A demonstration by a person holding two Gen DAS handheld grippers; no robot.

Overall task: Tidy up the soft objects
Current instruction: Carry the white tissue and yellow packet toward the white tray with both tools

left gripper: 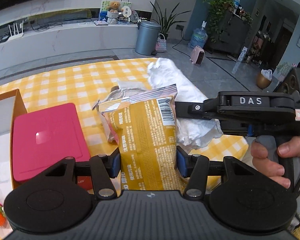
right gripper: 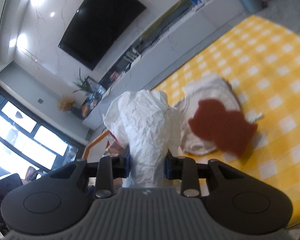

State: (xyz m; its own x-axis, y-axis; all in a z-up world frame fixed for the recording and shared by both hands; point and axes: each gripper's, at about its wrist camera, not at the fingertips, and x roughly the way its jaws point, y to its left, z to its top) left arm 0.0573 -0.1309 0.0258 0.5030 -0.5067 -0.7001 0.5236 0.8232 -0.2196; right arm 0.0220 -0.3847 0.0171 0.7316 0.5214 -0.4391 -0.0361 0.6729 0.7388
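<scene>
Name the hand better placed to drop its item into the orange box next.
Left, probably. The left gripper holds the yellow packet right beside the orange box; the right gripper, clamping crumpled white paper, sees only its far rim.

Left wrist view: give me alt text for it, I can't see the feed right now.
The left gripper is shut on a yellow snack bag, held above a yellow checked tablecloth. The right gripper reaches in from the right by a crumpled white bag. A pink lid lies in a box at left.
</scene>
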